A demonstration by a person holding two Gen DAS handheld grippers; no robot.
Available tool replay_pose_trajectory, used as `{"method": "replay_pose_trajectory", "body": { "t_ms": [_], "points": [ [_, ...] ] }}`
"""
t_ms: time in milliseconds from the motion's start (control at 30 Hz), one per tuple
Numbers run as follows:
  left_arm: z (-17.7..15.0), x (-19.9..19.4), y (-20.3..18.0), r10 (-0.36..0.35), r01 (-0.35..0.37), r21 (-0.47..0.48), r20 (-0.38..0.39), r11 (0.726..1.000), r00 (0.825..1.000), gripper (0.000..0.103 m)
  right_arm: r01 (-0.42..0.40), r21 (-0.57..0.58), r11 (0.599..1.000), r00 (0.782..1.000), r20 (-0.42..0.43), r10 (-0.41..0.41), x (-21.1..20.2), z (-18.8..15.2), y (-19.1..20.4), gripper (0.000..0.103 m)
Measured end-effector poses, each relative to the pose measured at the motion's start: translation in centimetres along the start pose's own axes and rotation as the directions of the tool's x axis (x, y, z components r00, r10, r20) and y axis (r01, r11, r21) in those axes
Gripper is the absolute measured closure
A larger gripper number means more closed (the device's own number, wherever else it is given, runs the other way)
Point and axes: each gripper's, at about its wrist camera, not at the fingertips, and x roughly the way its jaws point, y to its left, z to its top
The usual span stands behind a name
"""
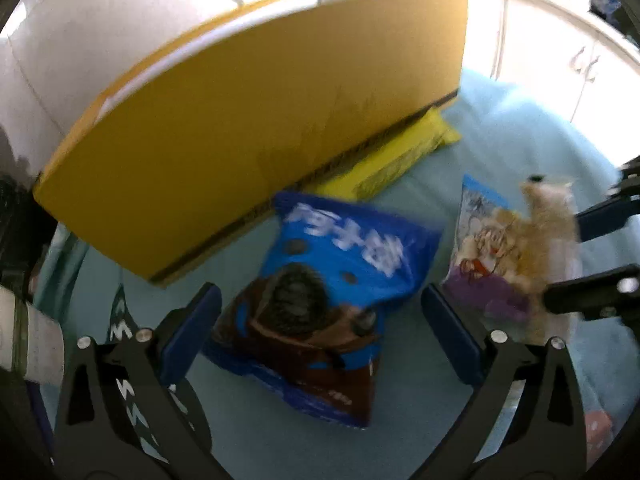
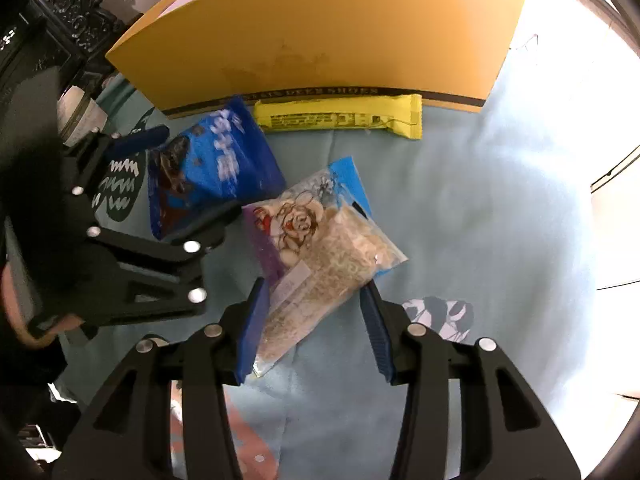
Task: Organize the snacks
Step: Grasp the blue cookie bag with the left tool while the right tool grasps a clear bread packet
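A blue cookie bag (image 1: 332, 304) (image 2: 212, 168) lies on the pale blue cloth in front of a yellow cardboard box (image 1: 260, 120) (image 2: 320, 36). My left gripper (image 1: 320, 312) (image 2: 188, 176) is open, its fingers on either side of that bag. A clear noodle snack bag with a cartoon print (image 2: 316, 256) (image 1: 516, 256) lies to its right. My right gripper (image 2: 312, 328) (image 1: 592, 256) is open around this bag's near end. A long yellow snack pack (image 2: 340, 118) (image 1: 392, 156) lies against the box's base.
The pale blue cloth (image 2: 480, 220) has printed patches near the left and right. A dark ornate piece of furniture (image 2: 60, 12) stands at the far left. White cabinets (image 1: 560, 40) stand behind the box.
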Motion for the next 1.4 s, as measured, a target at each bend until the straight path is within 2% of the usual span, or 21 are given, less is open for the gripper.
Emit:
{"method": "replay_pose_trajectory", "body": {
  "t_ms": [133, 467, 833, 867, 933, 967, 1100, 1267, 1400],
  "points": [
    [-1.1, 0.3, 1.0, -0.02, 0.02, -0.093, -0.003, 0.995, 1.0, 0.002, 0.002, 0.02, 1.0, 1.0, -0.024, -0.002, 0.4, 0.0, 0.6, 0.049],
    [-1.5, -0.7, 1.6, 0.008, -0.005, -0.131, 0.024, 0.991, 1.0, 0.002, 0.045, 0.039, 0.998, 0.997, -0.057, -0.043, 2.5, 0.0, 1.2, 0.046],
    [0.4, 0.1, 1.5, 0.006, -0.005, -0.144, 0.009, 0.99, 1.0, 0.003, 0.056, -0.025, 0.998, 0.998, -0.04, -0.057, 2.3, -1.5, 0.5, 0.058],
    [0.7, 0.1, 1.4, 0.0, 0.0, -0.146, 0.002, 0.989, 1.0, 0.007, 0.058, -0.031, 0.998, 0.998, -0.037, -0.059, 2.3, -1.7, 0.5, 0.058],
    [0.8, 0.4, 1.1, -0.003, 0.0, -0.13, -0.017, 0.992, 1.0, 0.03, 0.06, -0.043, 0.997, 0.998, -0.03, -0.061, 2.2, -2.1, 0.5, 0.058],
    [0.9, 0.6, 1.2, 0.001, -0.002, -0.126, -0.011, 0.992, 1.0, 0.036, 0.055, -0.044, 0.997, 0.998, -0.026, -0.056, 2.3, -2.3, 0.5, 0.058],
    [0.8, 0.6, 0.8, 0.001, -0.002, -0.126, -0.003, 0.992, 1.0, 0.048, 0.04, -0.066, 0.997, 0.999, -0.004, -0.04, 2.1, -3.2, 0.2, 0.057],
    [-0.1, -0.2, 1.2, -0.008, 0.008, -0.145, 0.003, 0.989, 1.0, 0.052, 0.046, -0.074, 0.996, 0.999, 0.009, -0.045, 1.8, -4.2, -0.4, 0.057],
    [-1.0, -0.8, 1.4, -0.008, 0.009, -0.165, 0.005, 0.986, 1.0, 0.053, 0.038, -0.029, 0.999, 0.999, 0.011, -0.038, 1.2, -5.1, -1.0, 0.056]
  ]
}}
